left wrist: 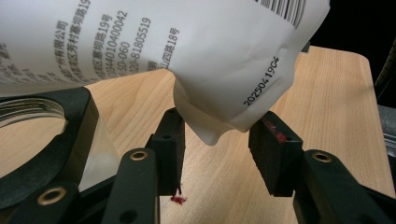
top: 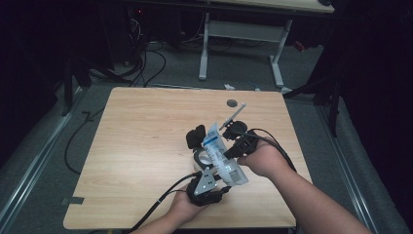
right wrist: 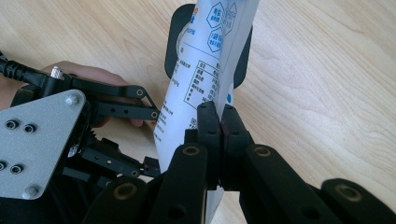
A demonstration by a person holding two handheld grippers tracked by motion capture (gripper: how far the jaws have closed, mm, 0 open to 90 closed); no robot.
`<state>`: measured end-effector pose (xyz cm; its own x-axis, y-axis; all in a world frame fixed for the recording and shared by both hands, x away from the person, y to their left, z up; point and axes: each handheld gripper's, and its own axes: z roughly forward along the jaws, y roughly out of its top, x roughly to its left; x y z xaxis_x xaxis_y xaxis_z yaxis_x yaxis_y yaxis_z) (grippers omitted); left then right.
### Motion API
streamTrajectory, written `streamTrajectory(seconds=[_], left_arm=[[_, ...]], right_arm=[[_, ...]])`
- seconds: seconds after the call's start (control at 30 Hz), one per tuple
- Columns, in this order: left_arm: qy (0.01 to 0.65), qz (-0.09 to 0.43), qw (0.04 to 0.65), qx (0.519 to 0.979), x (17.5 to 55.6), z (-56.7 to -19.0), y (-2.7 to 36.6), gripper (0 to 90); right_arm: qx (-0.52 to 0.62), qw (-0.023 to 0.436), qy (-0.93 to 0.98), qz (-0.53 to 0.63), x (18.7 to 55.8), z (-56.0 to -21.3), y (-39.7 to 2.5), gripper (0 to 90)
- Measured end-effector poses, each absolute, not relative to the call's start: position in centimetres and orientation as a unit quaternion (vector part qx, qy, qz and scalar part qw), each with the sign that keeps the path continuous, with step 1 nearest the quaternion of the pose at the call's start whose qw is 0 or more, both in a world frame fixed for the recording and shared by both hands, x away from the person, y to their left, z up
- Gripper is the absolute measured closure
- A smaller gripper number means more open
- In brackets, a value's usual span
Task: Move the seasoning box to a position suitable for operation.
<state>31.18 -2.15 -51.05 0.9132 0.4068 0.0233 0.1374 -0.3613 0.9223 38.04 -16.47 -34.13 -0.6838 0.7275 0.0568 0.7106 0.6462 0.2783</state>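
Right gripper (right wrist: 219,123) is clamped on the white printed plastic pouch (right wrist: 196,88); left gripper (left wrist: 217,149) is held open around the pouch's lower corner above the light wooden table (top: 141,131).

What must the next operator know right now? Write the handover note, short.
Right claw: shut on the edge of the white pouch, holding it up over the table.
Left claw: open, jaws either side of the pouch's lower corner, not clamped.
Nearby: a black ring with a clear threaded rim inside, just beside the left claw.
Done: pouch picked up and brought between the left jaws.
Left: probably close the left claw on that corner; whether the pouch is opened yet can't be told.
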Motion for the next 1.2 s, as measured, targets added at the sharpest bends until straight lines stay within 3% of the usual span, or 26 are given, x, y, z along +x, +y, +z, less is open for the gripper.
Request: streamTrajectory(seconds=[1.2], left_arm=[[0.190,0.124,0.514,0.827,32.0,-52.1,-1.2,54.5]], right_arm=[[0.398,0.025,0.903,0.158,37.4,-34.2,-17.8,89.4]])
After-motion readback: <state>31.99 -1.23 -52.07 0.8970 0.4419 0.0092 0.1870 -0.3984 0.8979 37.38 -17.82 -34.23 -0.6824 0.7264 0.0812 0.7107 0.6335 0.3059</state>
